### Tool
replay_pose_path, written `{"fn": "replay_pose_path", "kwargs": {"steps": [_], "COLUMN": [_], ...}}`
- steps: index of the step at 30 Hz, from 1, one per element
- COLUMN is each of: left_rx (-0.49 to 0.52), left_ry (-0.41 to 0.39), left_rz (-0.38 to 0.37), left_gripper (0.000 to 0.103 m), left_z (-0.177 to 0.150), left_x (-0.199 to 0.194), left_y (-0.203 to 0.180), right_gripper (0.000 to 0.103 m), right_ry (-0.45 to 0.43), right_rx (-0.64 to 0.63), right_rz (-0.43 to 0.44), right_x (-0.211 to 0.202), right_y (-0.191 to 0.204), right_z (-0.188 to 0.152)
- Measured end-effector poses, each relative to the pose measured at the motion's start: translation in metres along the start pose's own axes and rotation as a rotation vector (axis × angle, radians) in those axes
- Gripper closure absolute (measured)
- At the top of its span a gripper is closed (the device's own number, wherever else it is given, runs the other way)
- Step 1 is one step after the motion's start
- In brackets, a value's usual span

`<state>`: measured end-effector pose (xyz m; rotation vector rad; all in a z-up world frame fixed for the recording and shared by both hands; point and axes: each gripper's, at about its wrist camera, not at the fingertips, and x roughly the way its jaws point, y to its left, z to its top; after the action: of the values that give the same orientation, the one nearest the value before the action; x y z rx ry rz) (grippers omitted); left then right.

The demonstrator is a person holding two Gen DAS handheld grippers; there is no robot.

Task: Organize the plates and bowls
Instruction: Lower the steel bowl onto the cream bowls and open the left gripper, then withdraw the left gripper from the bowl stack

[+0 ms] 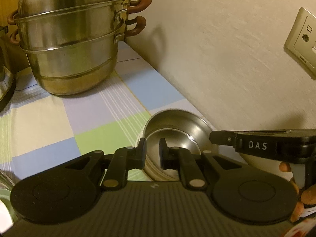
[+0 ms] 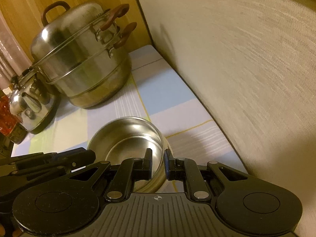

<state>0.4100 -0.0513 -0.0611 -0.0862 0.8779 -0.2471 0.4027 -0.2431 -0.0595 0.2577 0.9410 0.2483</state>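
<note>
A steel bowl (image 1: 173, 130) with a white outer shell sits on the checked tablecloth near the wall. My left gripper (image 1: 153, 146) straddles its near-left rim, one finger outside and one inside, closed on the rim. My right gripper (image 2: 158, 156) grips the same bowl (image 2: 126, 136) at its right rim, one finger inside and one outside. The right gripper's body (image 1: 262, 144) reaches the bowl's right rim in the left wrist view. The left gripper's body (image 2: 49, 162) shows at the bowl's left in the right wrist view.
A tall steel steamer pot (image 1: 71, 45) with brown handles stands at the back left. A steel kettle (image 2: 29, 106) sits left of it. The wall (image 1: 227, 59) runs close along the right, with sockets (image 1: 302, 39). A glass rim (image 1: 6, 179) shows at far left.
</note>
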Motion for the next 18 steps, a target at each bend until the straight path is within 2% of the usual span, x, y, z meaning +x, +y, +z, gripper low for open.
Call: {"fn": "replay_pose_path", "kwargs": {"steps": [3,5,7,14,16,18], "left_rx": [0.005,0.005,0.004,-0.001,-0.001,-0.004], "left_ry": [-0.007,-0.01,-0.012,-0.029,-0.033,-0.038], "left_rz": [0.003,0.003,0.001,0.007,0.016,0.023], "left_gripper": [0.092,0.09,0.09,0.087,0.082,0.081], "left_z": [0.0,-0.001,-0.002,-0.007,-0.011,-0.017], "left_x": [-0.004,-0.008,-0.011,-0.033,-0.042,-0.053], "left_y": [-0.002,-0.003,-0.004,-0.009,-0.01,-0.011], "right_gripper": [0.084,0.071,0.066,0.061,0.059,0.056], "right_ry": [-0.006,-0.013,-0.023,-0.042,-0.053,-0.064], "right_rx": [0.0,-0.001,-0.004,0.004,0.002,0.0], "right_rz": [0.003,0.008,0.013,0.033,0.041,0.051], "right_x": [-0.003,-0.008,-0.012,-0.029,-0.038,-0.046], "right_y": [0.0,-0.001,0.0,0.0,0.001,0.003], "right_z": [-0.001,-0.003,-0.005,-0.015,-0.019,-0.025]}}
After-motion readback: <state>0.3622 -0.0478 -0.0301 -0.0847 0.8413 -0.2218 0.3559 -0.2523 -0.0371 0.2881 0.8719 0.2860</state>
